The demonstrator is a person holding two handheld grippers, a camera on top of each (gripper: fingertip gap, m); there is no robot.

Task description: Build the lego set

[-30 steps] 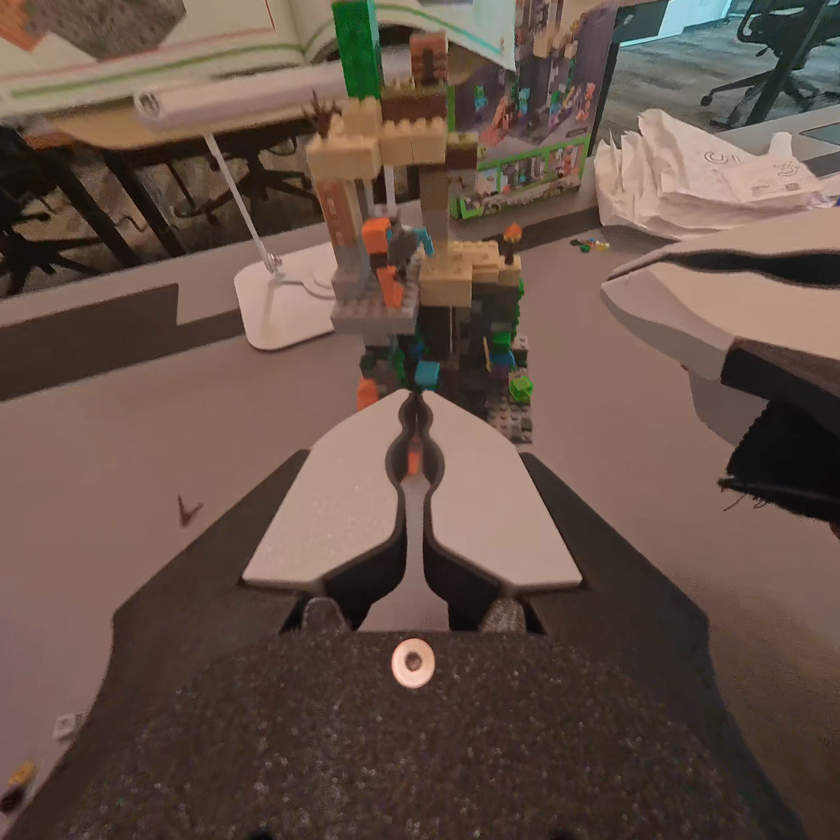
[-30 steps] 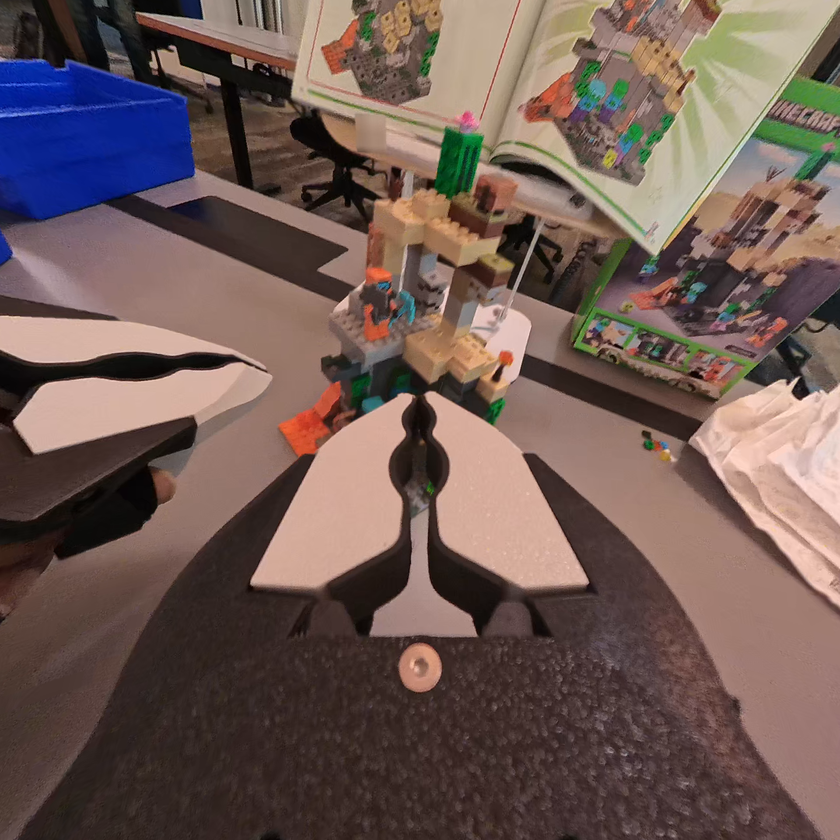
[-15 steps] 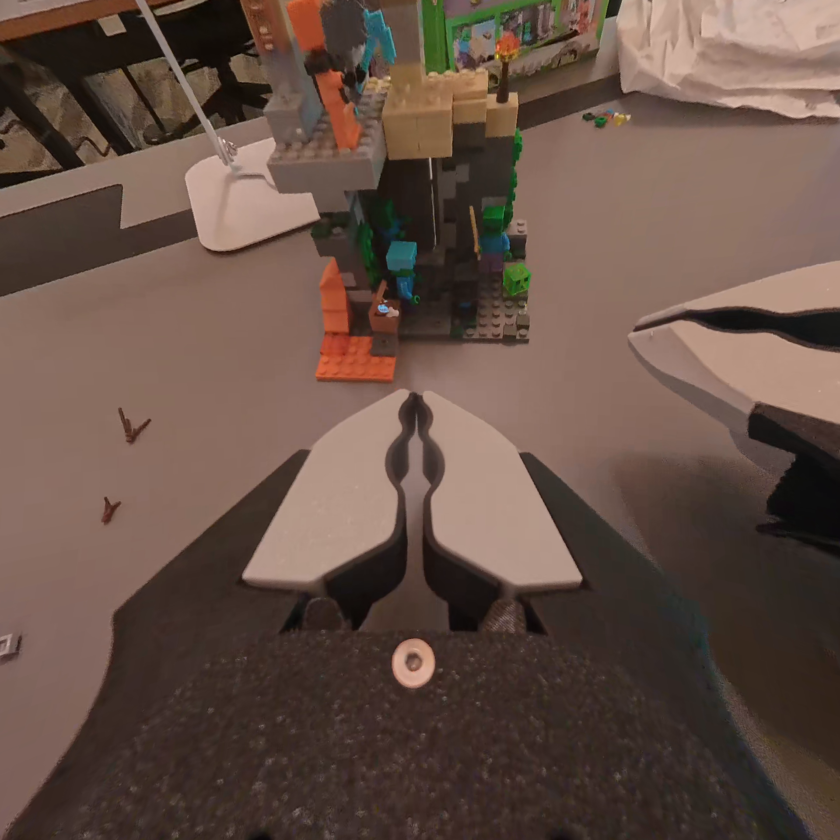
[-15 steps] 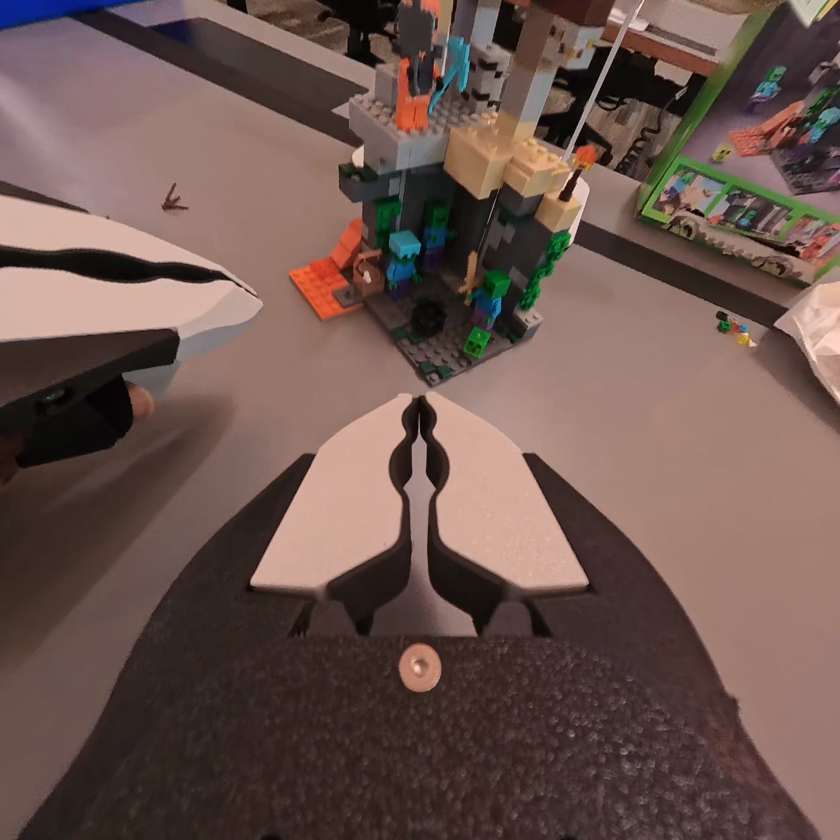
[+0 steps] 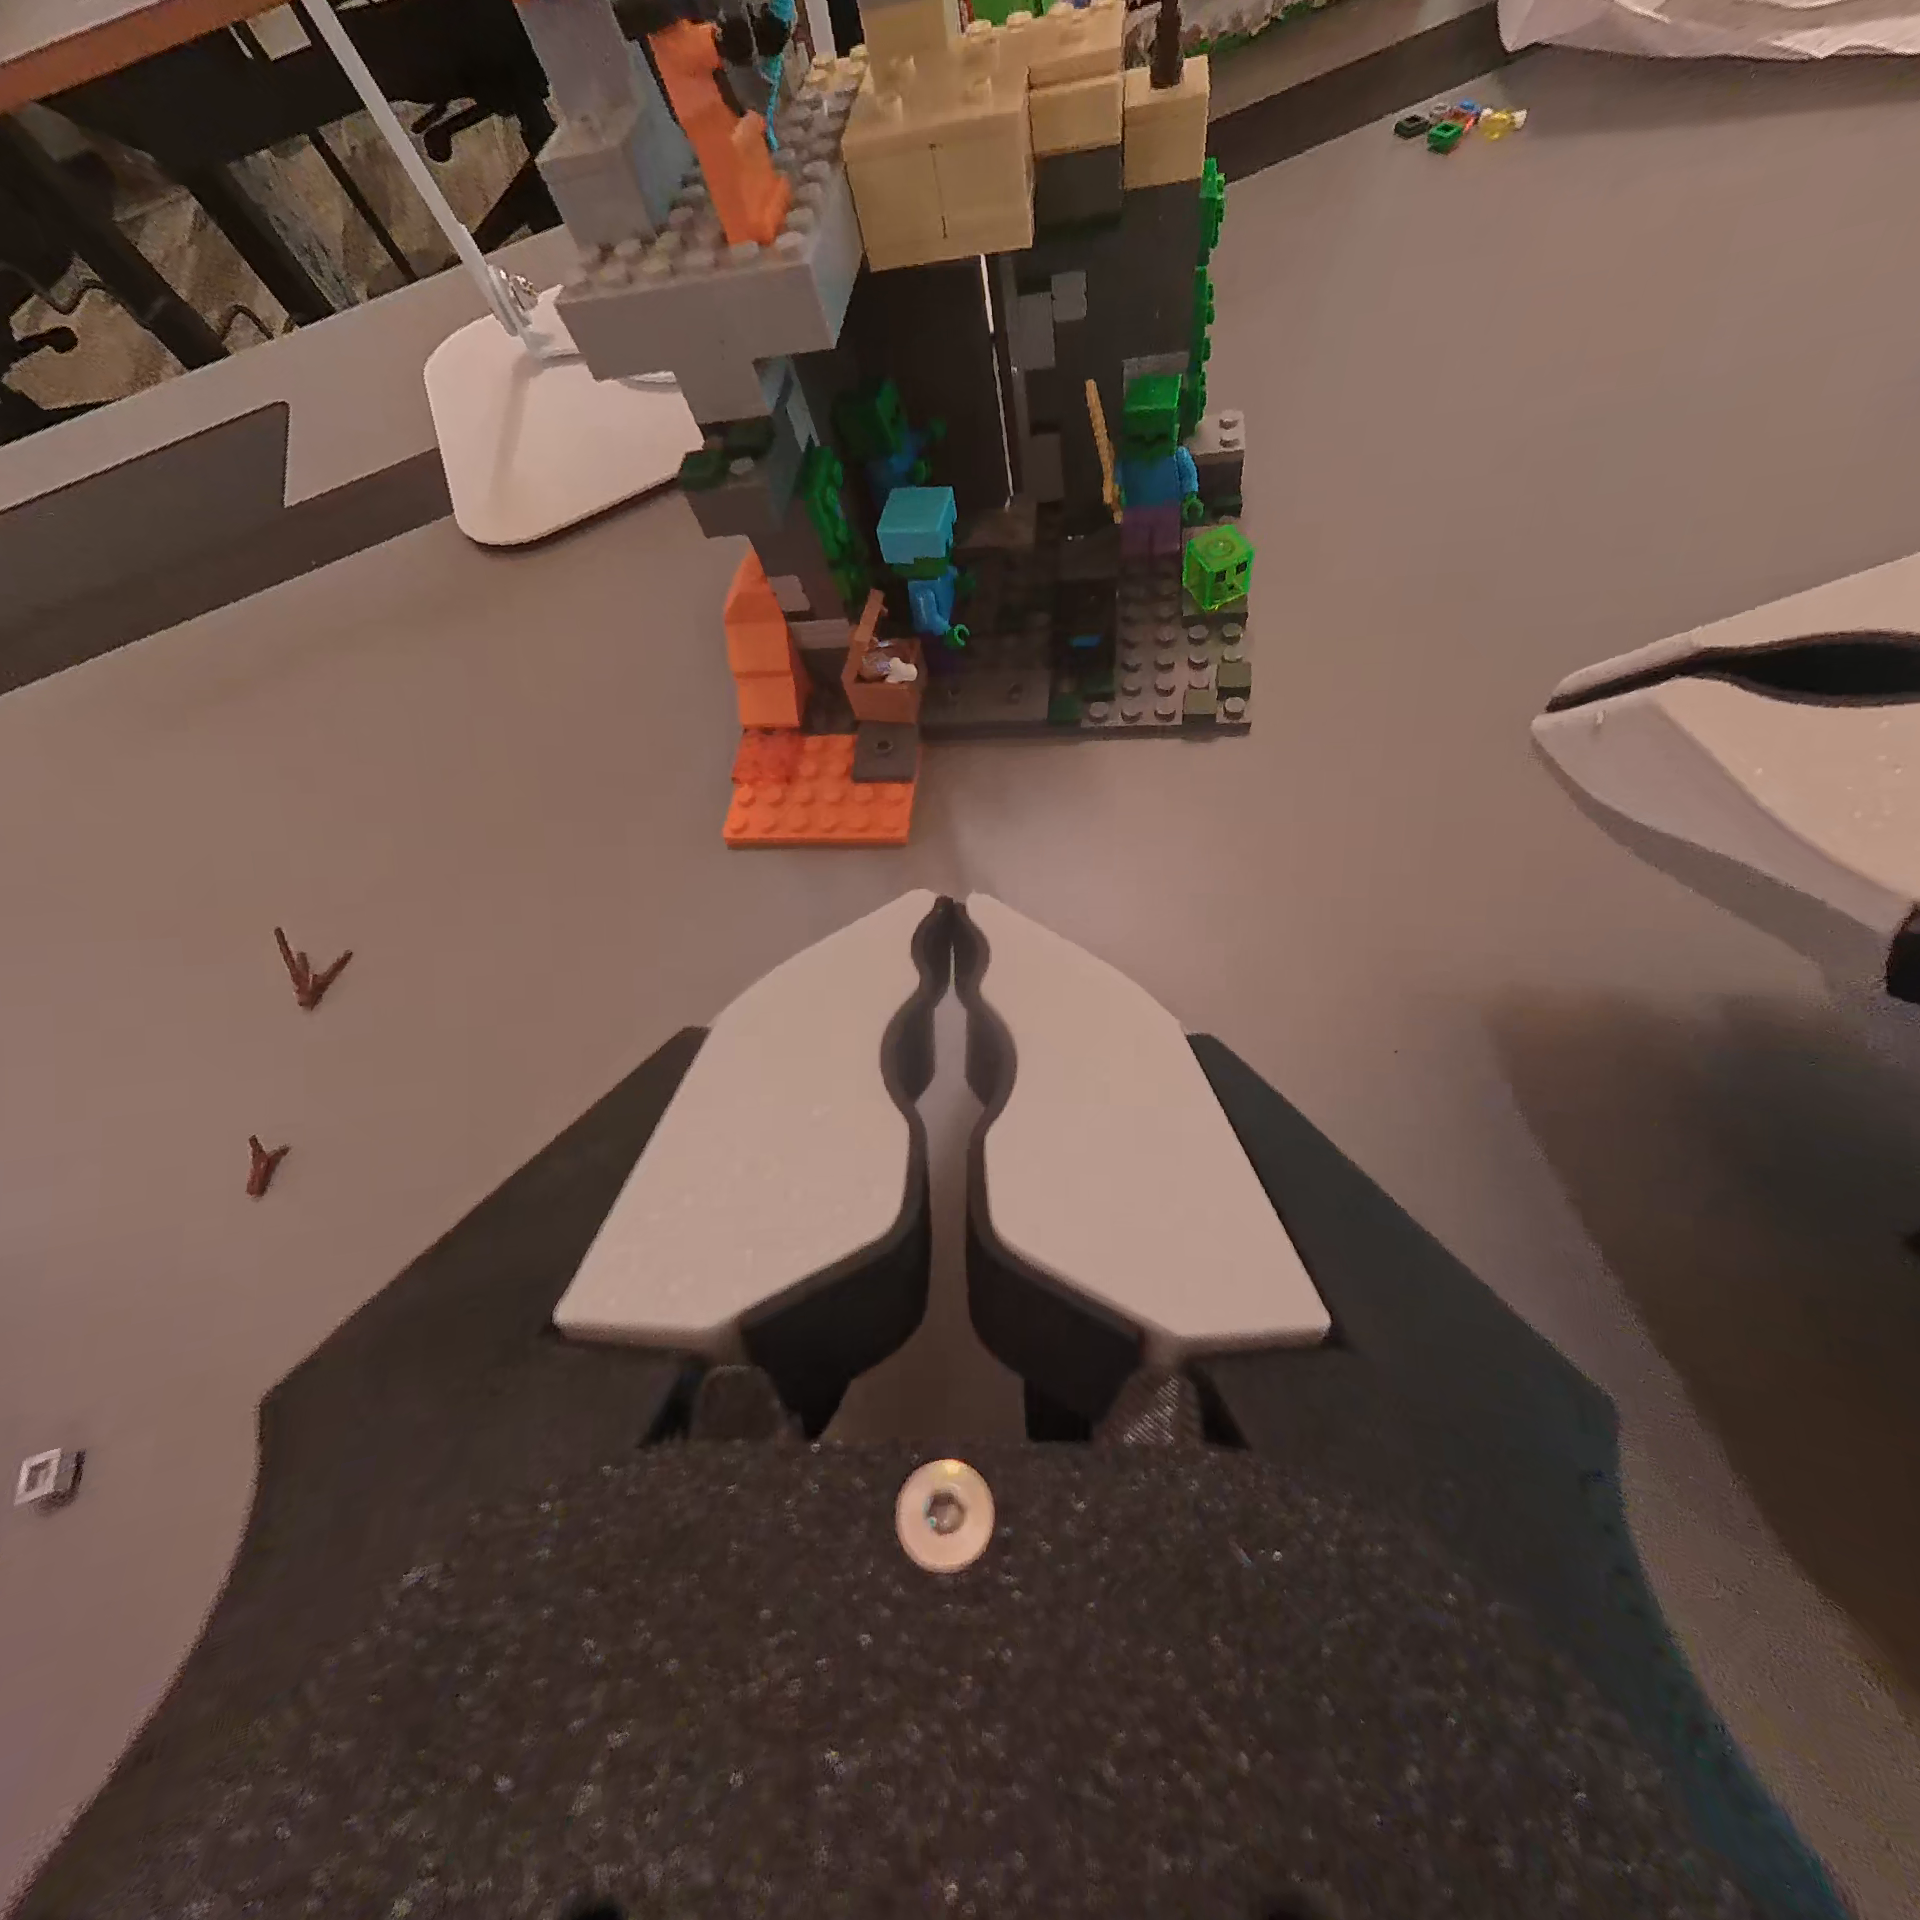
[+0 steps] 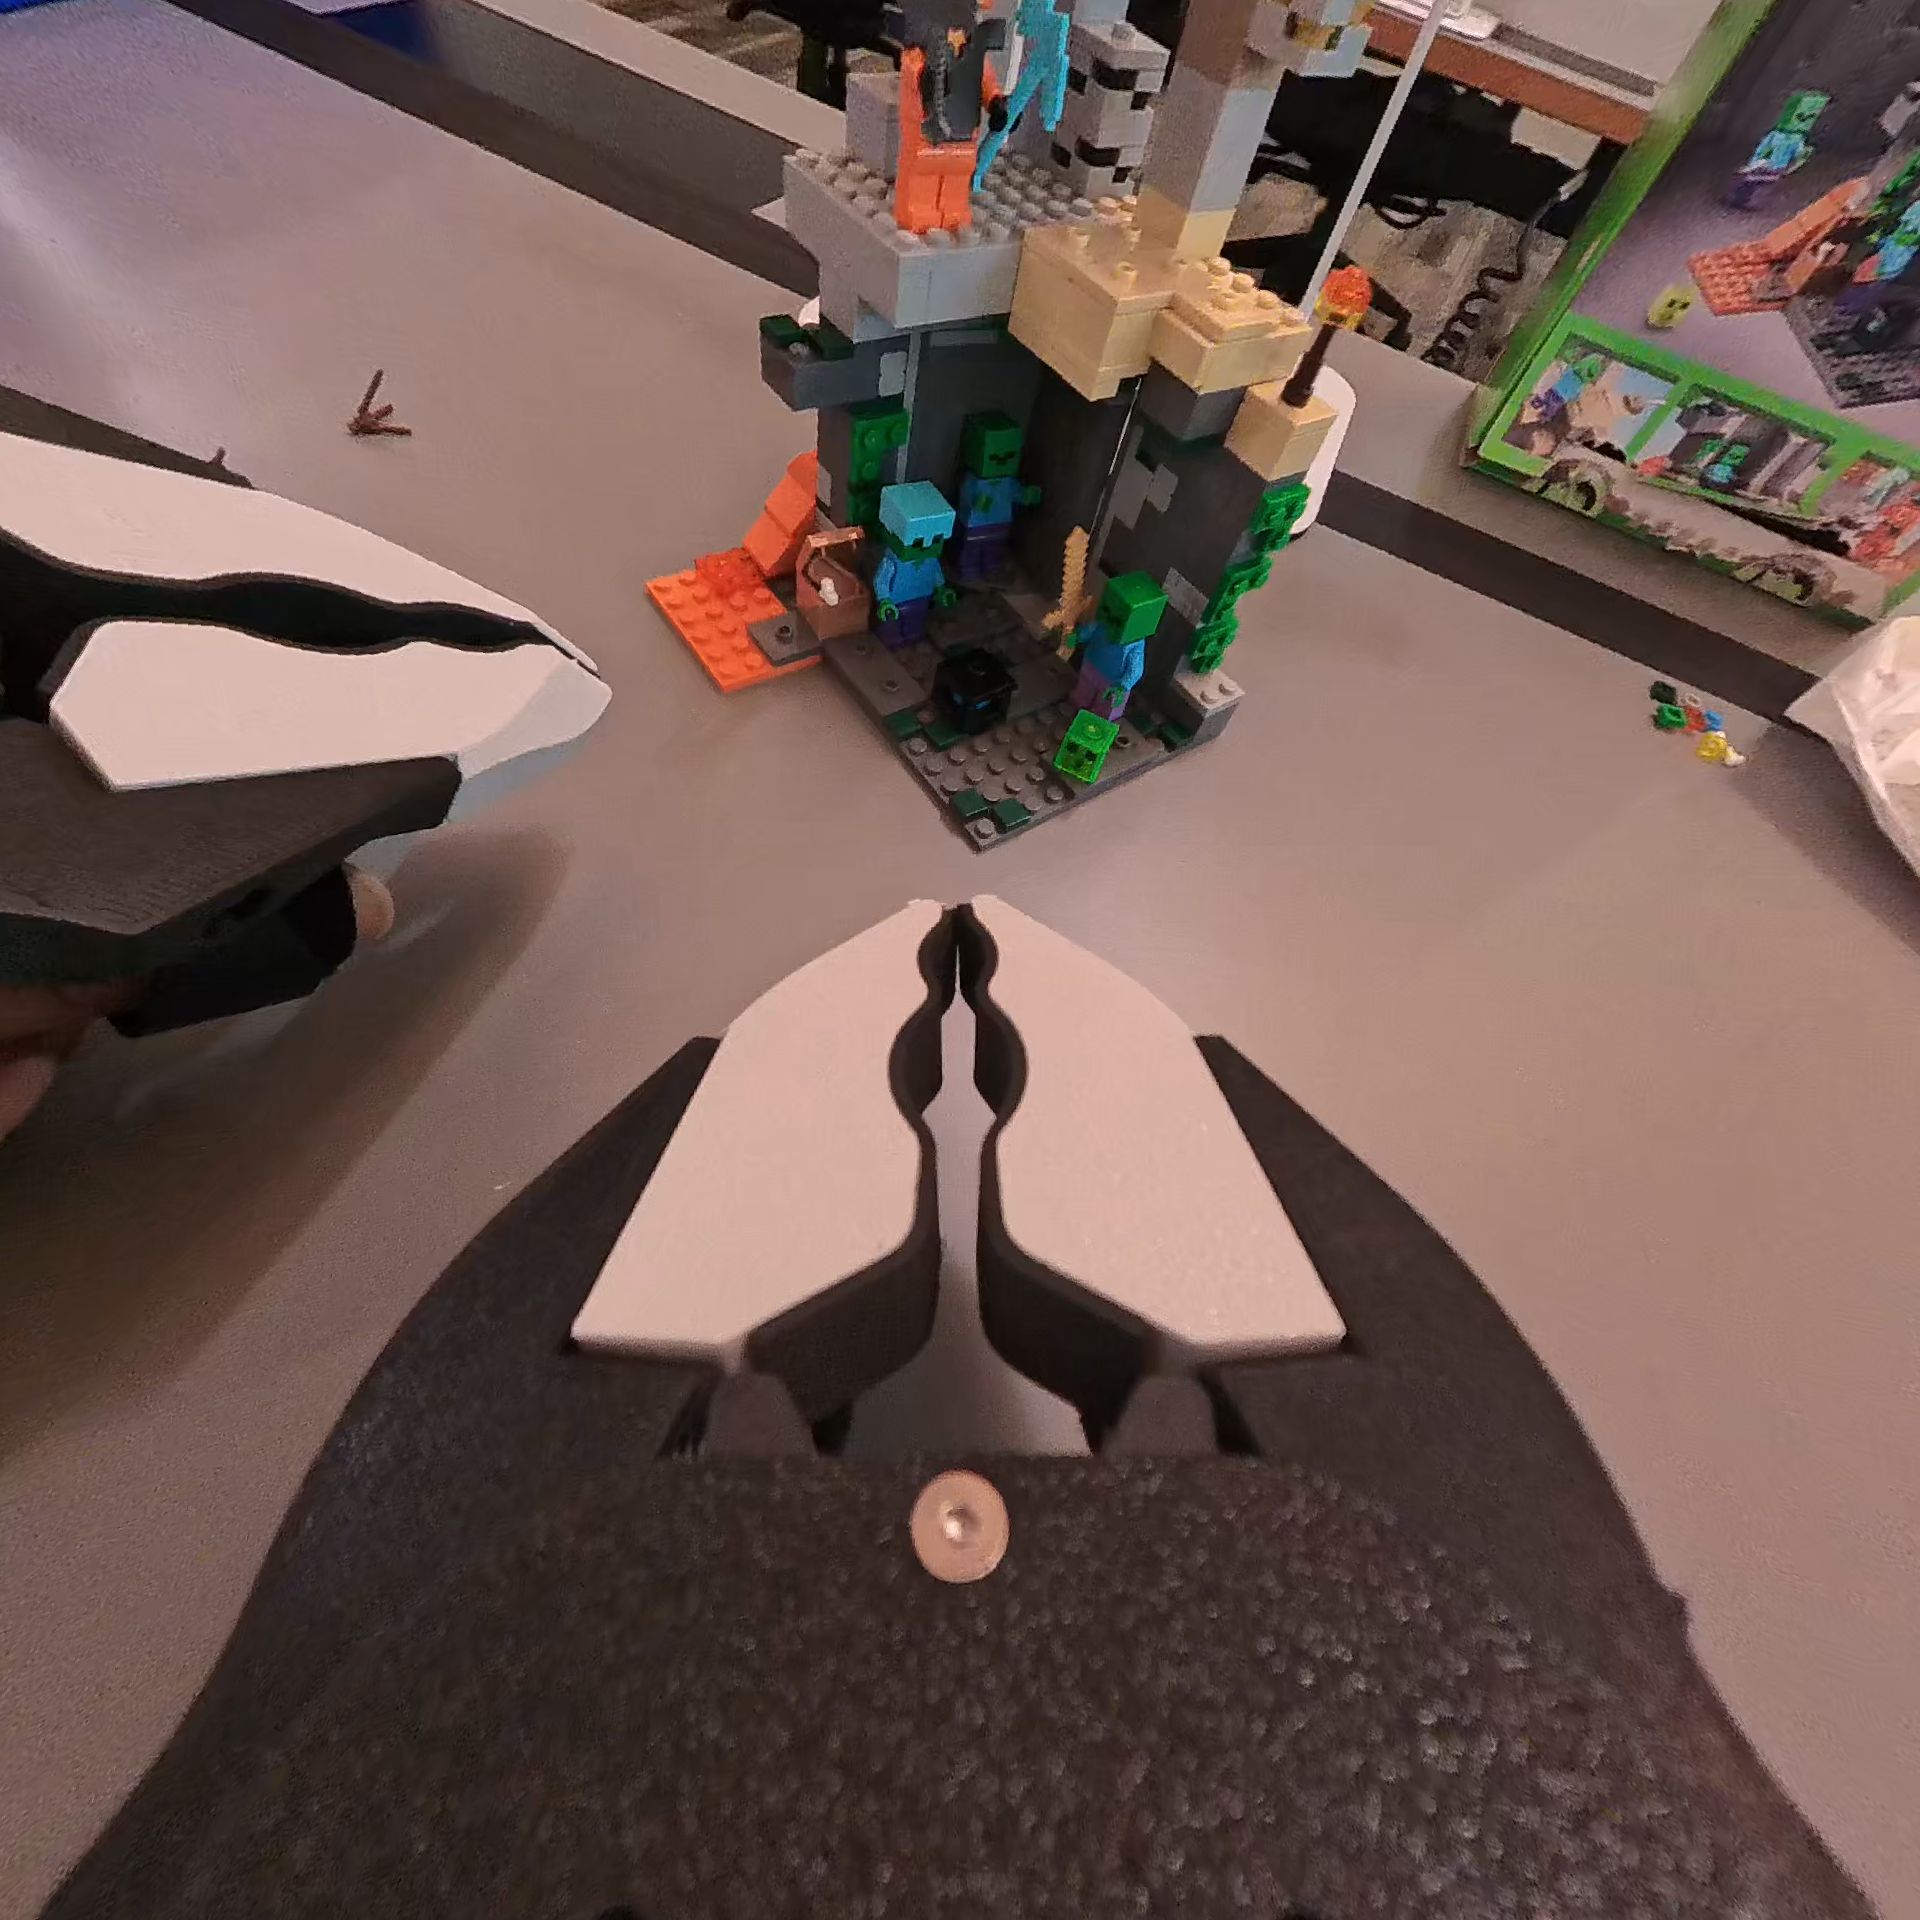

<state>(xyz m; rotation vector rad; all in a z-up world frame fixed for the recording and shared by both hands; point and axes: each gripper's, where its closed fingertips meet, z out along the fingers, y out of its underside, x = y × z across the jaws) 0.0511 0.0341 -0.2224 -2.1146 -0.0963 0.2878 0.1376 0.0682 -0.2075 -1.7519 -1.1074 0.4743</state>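
Note:
The lego build (image 5: 966, 436) stands on the grey table, a dark tower with tan and grey upper levels, green figures inside and an orange plate (image 5: 821, 795) at its front left. It also shows in the right wrist view (image 6: 1039, 499). My left gripper (image 5: 951, 909) is shut and empty, a short way in front of the orange plate. My right gripper (image 6: 956, 914) is shut and empty, in front of the build's dark baseplate. Each gripper shows at the edge of the other's view, the right one (image 5: 1725, 748) and the left one (image 6: 312, 665).
Two small brown twig pieces (image 5: 307, 966) lie on the table at the left. A white stand base (image 5: 540, 457) sits behind the build. Several tiny loose pieces (image 6: 1688, 722) lie at the right, near the green set box (image 6: 1704, 436) and white crumpled bags (image 6: 1870, 717). One gripper's finger ends stand about 10 centimeters off the other's. The left tips stand about 8 centimeters off the orange plate (image 5: 821, 795). Seen from the right wrist view (image 6: 722, 619) as well.
Both grippers have tilted down and come lower toward the table; the instruction book and tower top have left the views. Both stay shut.

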